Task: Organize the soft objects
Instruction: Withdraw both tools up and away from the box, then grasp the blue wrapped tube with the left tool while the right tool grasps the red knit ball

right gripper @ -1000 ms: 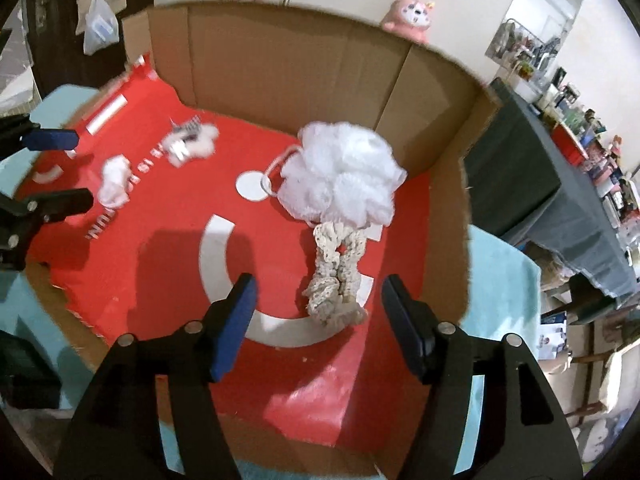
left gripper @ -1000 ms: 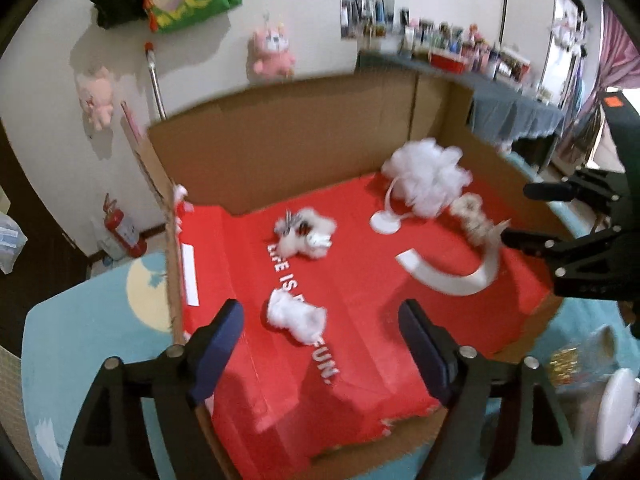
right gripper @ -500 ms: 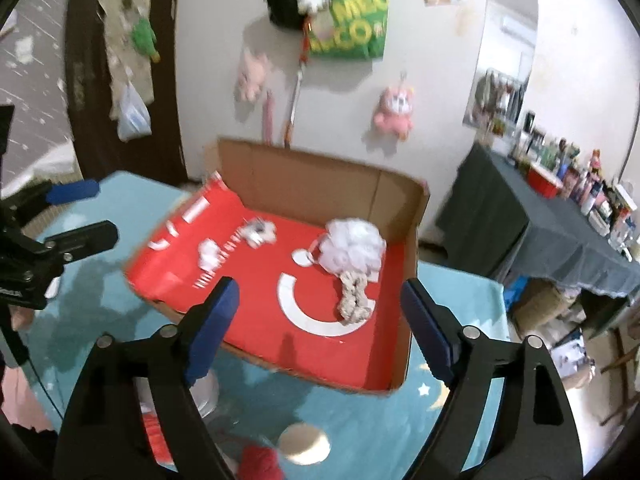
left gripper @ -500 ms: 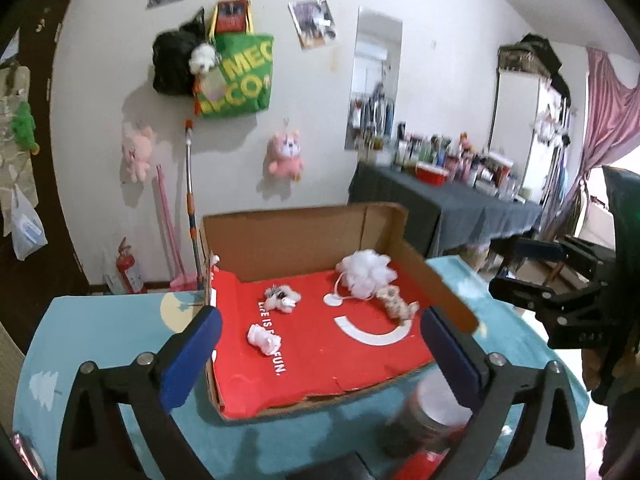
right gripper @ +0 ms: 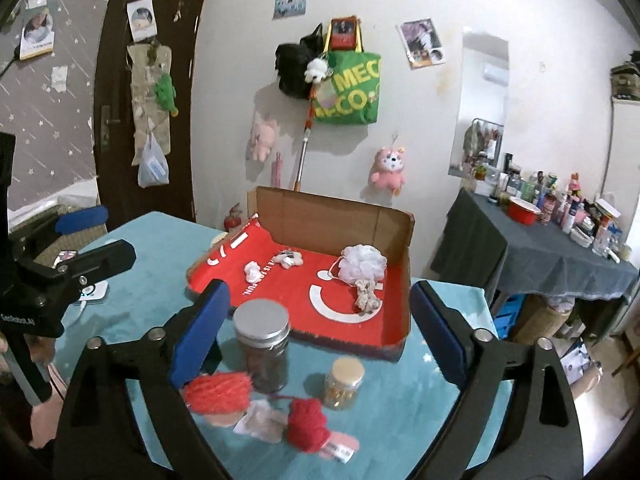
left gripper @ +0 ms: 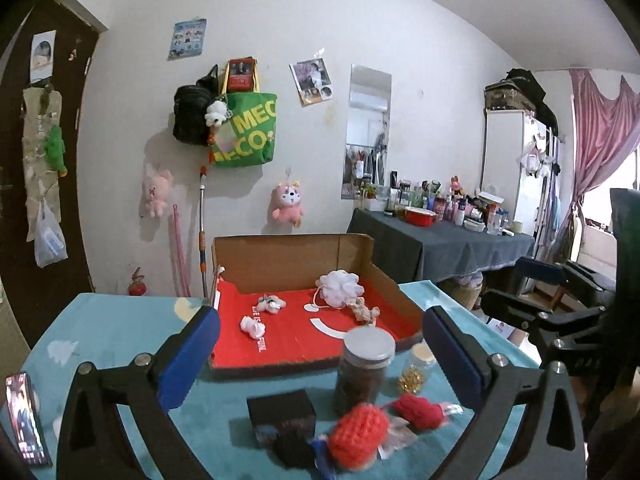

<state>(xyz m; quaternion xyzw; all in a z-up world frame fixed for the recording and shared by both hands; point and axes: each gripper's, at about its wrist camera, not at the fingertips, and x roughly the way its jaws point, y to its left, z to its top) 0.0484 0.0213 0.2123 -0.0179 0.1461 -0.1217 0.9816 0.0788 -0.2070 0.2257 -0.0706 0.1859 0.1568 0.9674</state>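
Note:
A red-lined cardboard box (left gripper: 394,280) (right gripper: 406,240) lies on the teal table. In it lie a white bath pouf (left gripper: 340,287) (right gripper: 362,262), a beige knitted piece (left gripper: 362,309) (right gripper: 366,295), a small white plush (left gripper: 271,303) (right gripper: 290,258) and a white wad (left gripper: 251,325) (right gripper: 253,270). Two red knitted hats (left gripper: 358,434) (left gripper: 418,410) (right gripper: 218,392) (right gripper: 306,422) lie on the table near me. My left gripper (left gripper: 320,354) is open and empty above the table. My right gripper (right gripper: 320,332) is open and empty, well back from the box.
A dark jar with a silver lid (left gripper: 366,364) (right gripper: 264,342), a small jar of gold bits (left gripper: 416,368) (right gripper: 343,382) and a black box (left gripper: 282,414) stand between the hats and the cardboard box. A phone (left gripper: 24,416) lies at the left table edge.
Both grippers have pulled far back and up from over the box. The jars, black box and red hats have come into view on the near table.

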